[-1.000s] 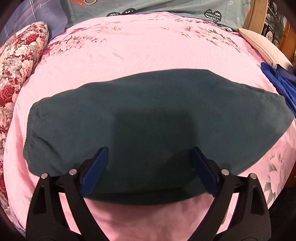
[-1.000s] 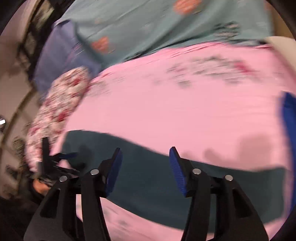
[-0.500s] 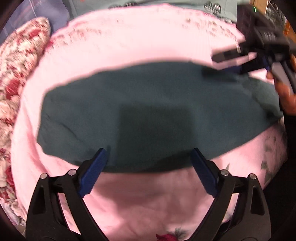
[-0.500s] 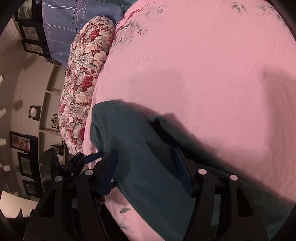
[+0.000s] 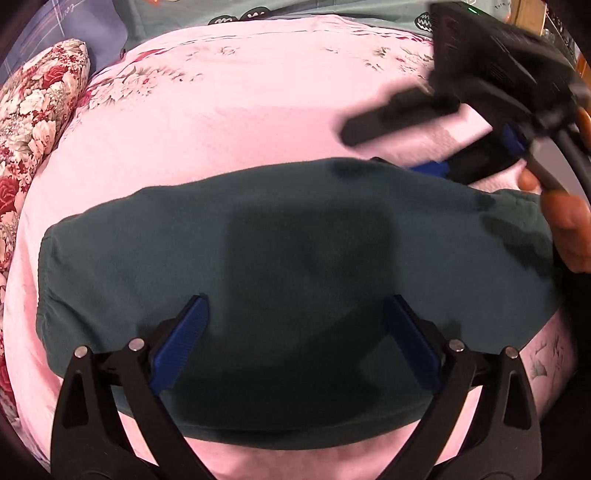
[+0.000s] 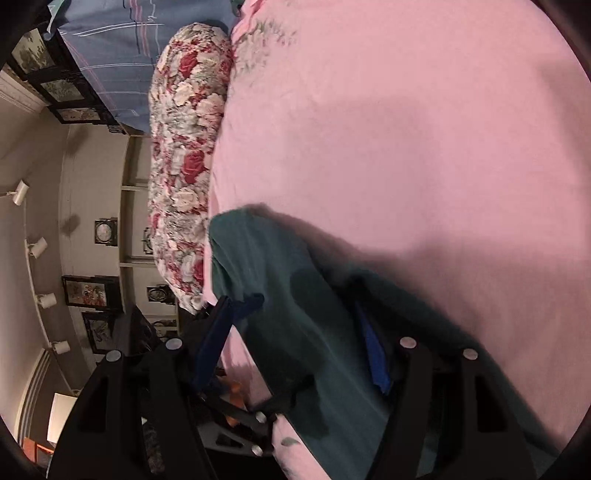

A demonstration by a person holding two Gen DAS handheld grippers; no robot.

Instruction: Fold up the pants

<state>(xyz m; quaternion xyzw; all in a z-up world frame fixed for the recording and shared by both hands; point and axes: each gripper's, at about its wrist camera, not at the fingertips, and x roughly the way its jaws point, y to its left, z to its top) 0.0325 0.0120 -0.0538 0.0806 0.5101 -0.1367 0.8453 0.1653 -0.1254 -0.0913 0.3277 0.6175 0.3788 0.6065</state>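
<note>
Dark teal pants (image 5: 295, 240) lie folded in a long flat band across the pink bedsheet (image 5: 221, 122). My left gripper (image 5: 295, 332) is open, its blue pads wide apart just above the near edge of the pants. My right gripper (image 6: 295, 332) is open over the pants (image 6: 295, 295) at their right end. In the left wrist view it comes in from the upper right (image 5: 424, 147), blurred, with the hand that holds it (image 5: 569, 229).
A floral bolster (image 5: 33, 122) lies along the left side of the bed, also in the right wrist view (image 6: 184, 166). Teal and blue bedding (image 5: 295, 11) is at the far end. The bed edge is close below my left gripper.
My right gripper has swung round and come down over the right end of the pants. My left gripper has moved forward over the near edge of the pants. Both stay open.
</note>
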